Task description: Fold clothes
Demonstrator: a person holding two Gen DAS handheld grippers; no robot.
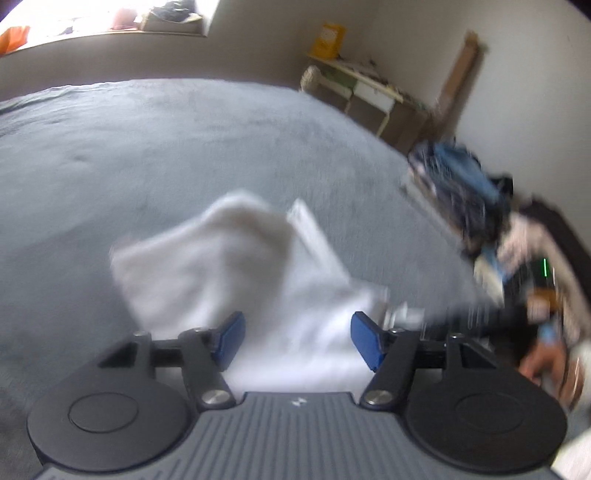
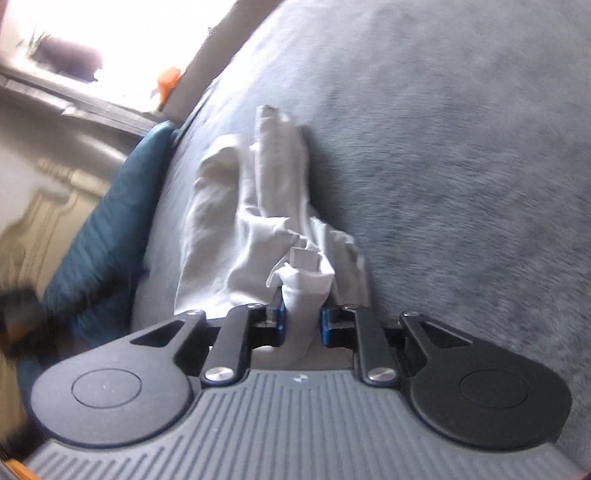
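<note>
- Right tool (image 2: pixel 302 325) is nearest in its own view, blue pads pinching a bunched fold of the white garment (image 2: pixel 258 221). The cloth fills the narrow gap between the pads, so I'd call that a real grip and not just cloth lying between them.
- Left tool (image 1: pixel 297 339) sits with its pads spread wide. White cloth lies in front and under them, but neither pad touches it as far as I can tell. Pretty blurry view though.
- My guess: one end gets held so the garment can be dragged or lifted straight, while the free tool goes looking for another corner. It's crumpled, not laid flat, so the folding itself looks barely begun.
- The garment lies on a grey fuzzy blanket (image 1: pixel 166 147) covering a bed, with loads of bare space all around it.
- Off to the side in the left view there's a heap of dark and blue clothes (image 1: pixel 454 184), probably next in line.
- A teal cushion or quilt (image 2: pixel 107 236) sits at the bed's edge in the right view.
- Farther back: a small cluttered shelf unit (image 1: pixel 369 92) against the wall and a bright window ledge (image 1: pixel 110 33).
</note>
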